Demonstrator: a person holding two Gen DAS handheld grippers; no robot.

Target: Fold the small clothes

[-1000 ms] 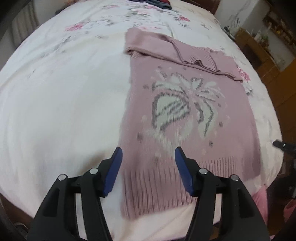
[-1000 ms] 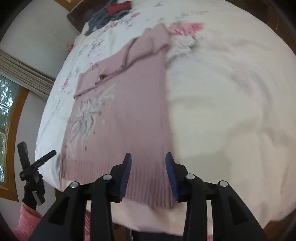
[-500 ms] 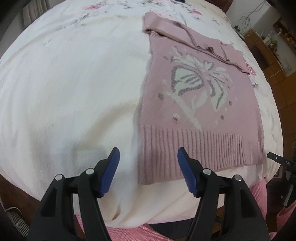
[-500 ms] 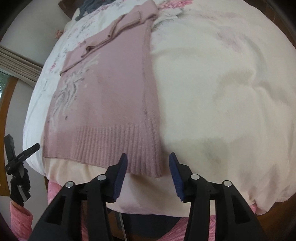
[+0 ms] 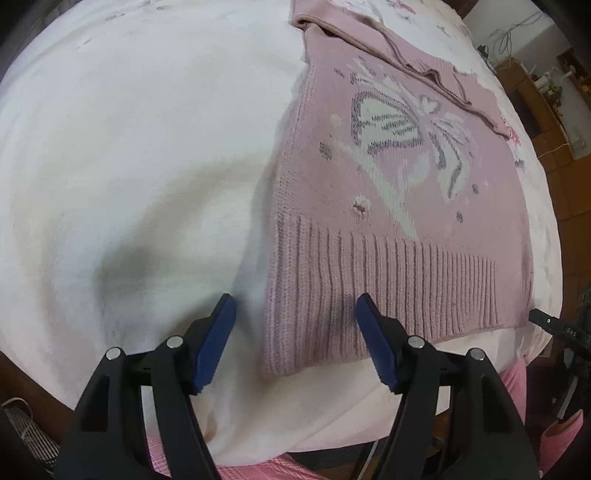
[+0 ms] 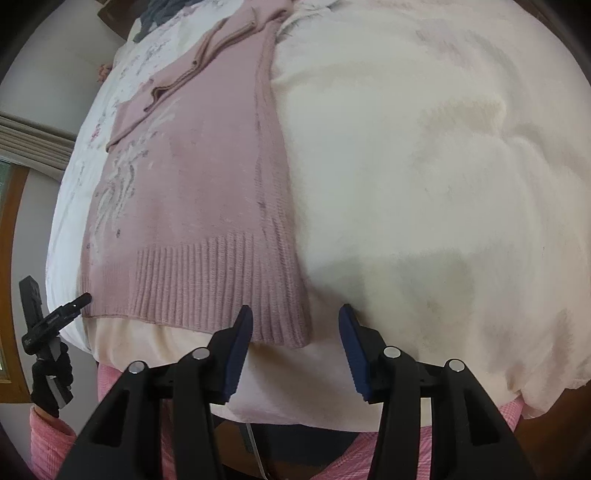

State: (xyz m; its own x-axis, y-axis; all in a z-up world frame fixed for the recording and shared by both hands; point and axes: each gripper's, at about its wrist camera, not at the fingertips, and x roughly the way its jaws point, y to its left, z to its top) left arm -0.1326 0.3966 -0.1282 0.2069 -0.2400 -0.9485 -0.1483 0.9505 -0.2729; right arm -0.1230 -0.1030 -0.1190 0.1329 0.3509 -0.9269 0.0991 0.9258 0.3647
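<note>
We see a cream quilt (image 5: pixel 129 166) covering a bed, with wooden shelves (image 5: pixel 554 85) at far right. Dark clothes (image 6: pixel 159 11) at the far end are cut off. A pink knitted sweater (image 5: pixel 399 177) with a white butterfly lies flat, sleeves folded across its top. Our left gripper (image 5: pixel 293 332) and right gripper (image 6: pixel 295 338) hover spread wide at its hem corners.
</note>
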